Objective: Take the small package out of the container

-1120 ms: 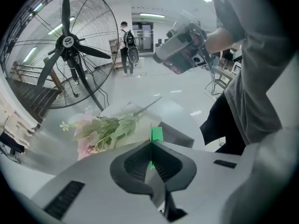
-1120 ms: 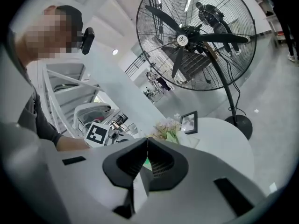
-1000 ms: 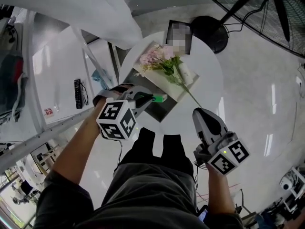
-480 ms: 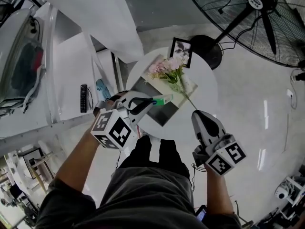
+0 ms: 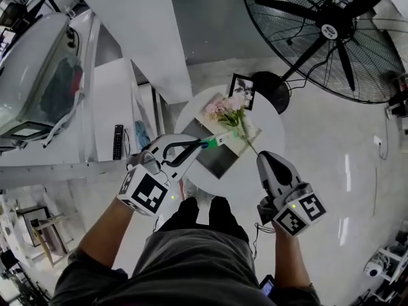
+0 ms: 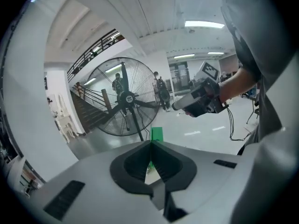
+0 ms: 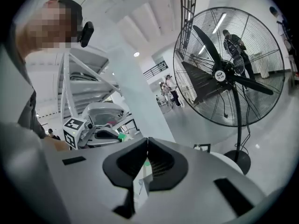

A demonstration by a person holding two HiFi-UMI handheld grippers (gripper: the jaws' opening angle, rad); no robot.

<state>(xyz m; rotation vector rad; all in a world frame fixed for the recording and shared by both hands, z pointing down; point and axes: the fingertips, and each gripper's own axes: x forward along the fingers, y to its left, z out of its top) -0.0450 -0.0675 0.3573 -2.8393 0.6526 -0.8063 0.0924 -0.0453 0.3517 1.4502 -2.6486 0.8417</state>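
My left gripper (image 5: 205, 144) is shut on a small green package (image 5: 217, 139), held in the air above the near edge of the round white table (image 5: 271, 129). In the left gripper view the package (image 6: 157, 133) sticks up past the closed jaw tips of that gripper (image 6: 150, 144). Below it a dark flat container (image 5: 220, 159) lies on the table. My right gripper (image 5: 263, 156) hangs to the right, off the table's near right side, its jaws together (image 7: 147, 142); I see nothing held in them. The right gripper view also shows the left gripper with the package (image 7: 122, 136).
Pink flowers (image 5: 224, 109) lie on a pale board on the table, with a small photo frame (image 5: 241, 87) behind them. A large floor fan (image 5: 325, 34) stands at the far right. White counters with a remote (image 5: 118, 141) are to the left. The person's legs are below.
Both grippers have risen, the left one more, carrying the green package up and away from the dark container. The table looks smaller and more of the fan shows.
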